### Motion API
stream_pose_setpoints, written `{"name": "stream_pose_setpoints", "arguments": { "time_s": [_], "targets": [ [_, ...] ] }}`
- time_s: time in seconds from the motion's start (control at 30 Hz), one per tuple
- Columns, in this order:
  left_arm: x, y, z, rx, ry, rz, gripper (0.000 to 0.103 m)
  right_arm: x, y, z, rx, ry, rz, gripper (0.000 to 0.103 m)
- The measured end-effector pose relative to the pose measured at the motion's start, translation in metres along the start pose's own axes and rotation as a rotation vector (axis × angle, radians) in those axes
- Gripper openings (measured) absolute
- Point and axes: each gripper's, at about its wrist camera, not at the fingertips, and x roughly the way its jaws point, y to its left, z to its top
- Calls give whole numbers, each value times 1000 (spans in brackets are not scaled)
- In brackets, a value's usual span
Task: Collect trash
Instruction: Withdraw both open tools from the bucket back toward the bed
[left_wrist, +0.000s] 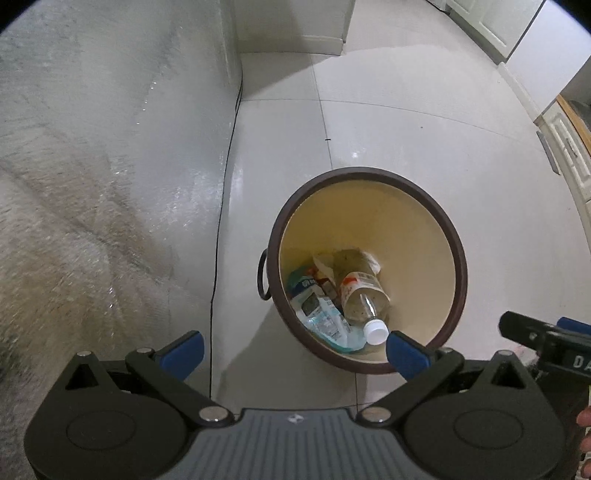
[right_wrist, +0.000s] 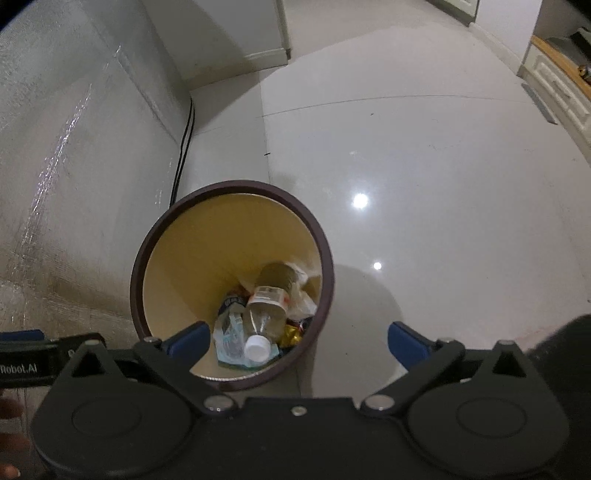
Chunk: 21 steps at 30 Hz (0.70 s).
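A round trash bin (left_wrist: 459, 258) with a dark brown rim and yellow inside stands on the floor below both grippers. At its bottom lies a clear plastic bottle (left_wrist: 364, 295) with a white cap, next to blue-white wrappers (left_wrist: 319, 314) and crumpled paper. My left gripper (left_wrist: 295, 352) hangs open above the bin's near left edge with nothing between its blue fingers (left_wrist: 186, 349). In the right wrist view the bin (right_wrist: 236, 186) sits left of centre, with the bottle (right_wrist: 266, 310) and wrappers (right_wrist: 231, 332) inside. My right gripper (right_wrist: 297, 345) is wide open and empty over the bin's near right rim.
A silvery foil-covered surface (left_wrist: 92, 166) rises on the left, with a black cable (left_wrist: 221, 221) running along its foot. Glossy white floor tiles (right_wrist: 424, 166) spread to the right. A white cabinet (left_wrist: 565, 147) stands at the far right and a white baseboard (right_wrist: 266, 57) at the back.
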Motion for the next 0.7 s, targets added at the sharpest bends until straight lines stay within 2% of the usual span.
{"name": "stream_pose_setpoints", "arguments": {
  "time_s": [0.43,0.7],
  "targets": [
    [-67,-3,-25,1,-81,-35,103,-75,1,-24,23,-101,-19,103],
    [-125,-9,-39,33,-184,-56,103,-132,-7,-39,39,-185,-18,103]
  ]
}}
